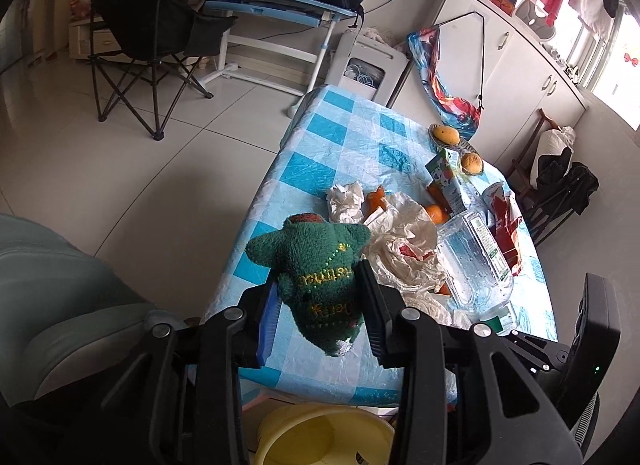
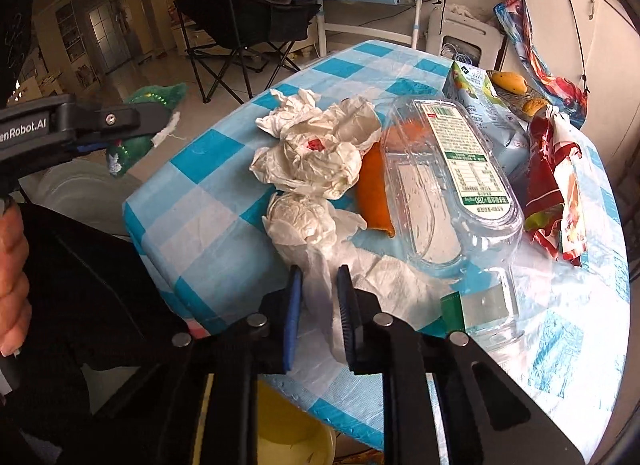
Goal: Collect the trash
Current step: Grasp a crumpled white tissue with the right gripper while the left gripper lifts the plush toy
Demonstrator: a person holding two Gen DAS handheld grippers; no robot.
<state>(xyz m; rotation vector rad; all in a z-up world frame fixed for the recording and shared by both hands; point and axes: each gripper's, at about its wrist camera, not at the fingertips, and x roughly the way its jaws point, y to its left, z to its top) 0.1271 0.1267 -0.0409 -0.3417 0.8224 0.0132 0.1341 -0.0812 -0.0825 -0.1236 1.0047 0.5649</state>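
Trash mostly uncollected on the checked table [image 2: 208, 201]: crumpled tissue [image 2: 316, 265] at its near edge, pinched in right gripper [image 2: 318, 297]. Left gripper [image 1: 318, 297] clamped on green plush toy [image 1: 316, 261]. Left beyond: tissue wad [image 2: 320, 153], orange peel [image 2: 374, 193], plastic container [image 2: 448, 185], red wrapper [image 2: 556, 189].

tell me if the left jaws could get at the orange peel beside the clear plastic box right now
Probably not yet. The left gripper is shut on a green plush toy, and crumpled tissue lies between it and the orange peel. It would need to drop the toy first.
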